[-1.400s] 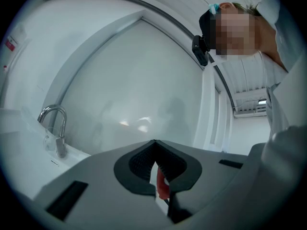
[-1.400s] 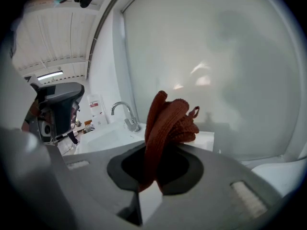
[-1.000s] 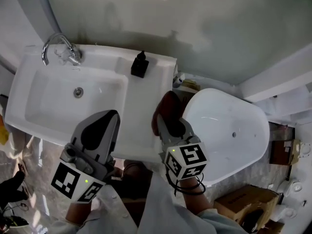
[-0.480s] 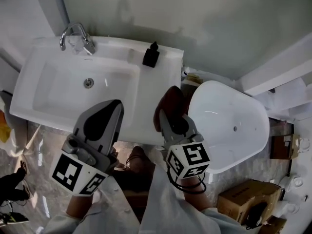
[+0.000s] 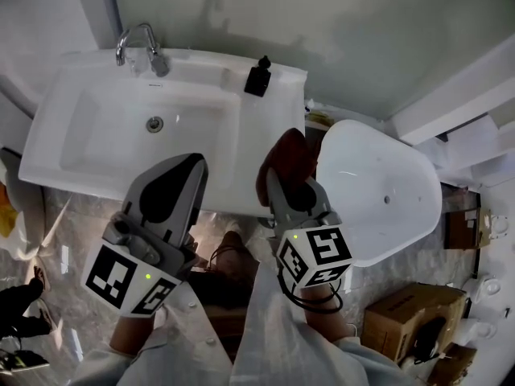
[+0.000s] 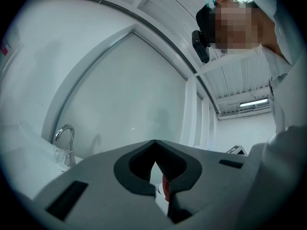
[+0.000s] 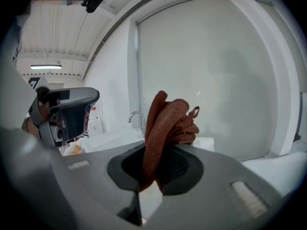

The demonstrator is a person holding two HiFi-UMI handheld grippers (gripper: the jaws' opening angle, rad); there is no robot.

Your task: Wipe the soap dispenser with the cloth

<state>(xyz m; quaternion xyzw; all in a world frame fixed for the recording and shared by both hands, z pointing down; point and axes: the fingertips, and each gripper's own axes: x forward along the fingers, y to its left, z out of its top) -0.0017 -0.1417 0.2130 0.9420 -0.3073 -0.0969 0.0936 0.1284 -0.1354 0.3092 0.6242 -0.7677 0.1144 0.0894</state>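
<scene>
The black soap dispenser (image 5: pixel 257 77) stands upright on the back ledge of the white sink (image 5: pixel 245 147), right of the basin. My right gripper (image 5: pixel 279 182) is shut on a bunched red-brown cloth (image 5: pixel 284 161), held over the sink's right front edge, well short of the dispenser. In the right gripper view the cloth (image 7: pixel 167 123) sticks up out of the right gripper (image 7: pixel 154 159). My left gripper (image 5: pixel 194 162) hovers over the sink's front rim with its jaws together and nothing in them; its tips meet in the left gripper view, where the left gripper (image 6: pixel 154 144) fills the bottom.
A chrome faucet (image 5: pixel 138 43) rises at the sink's back left, with the drain (image 5: pixel 154 124) in the basin. A white oval tub (image 5: pixel 378 191) lies right of the sink. Cardboard boxes (image 5: pixel 402 322) sit on the floor at lower right. A frosted wall stands behind the sink.
The sink and dispenser have shifted right and up in the head view as the view moved. Both grippers keep about the same pose, the cloth still in the right one.
</scene>
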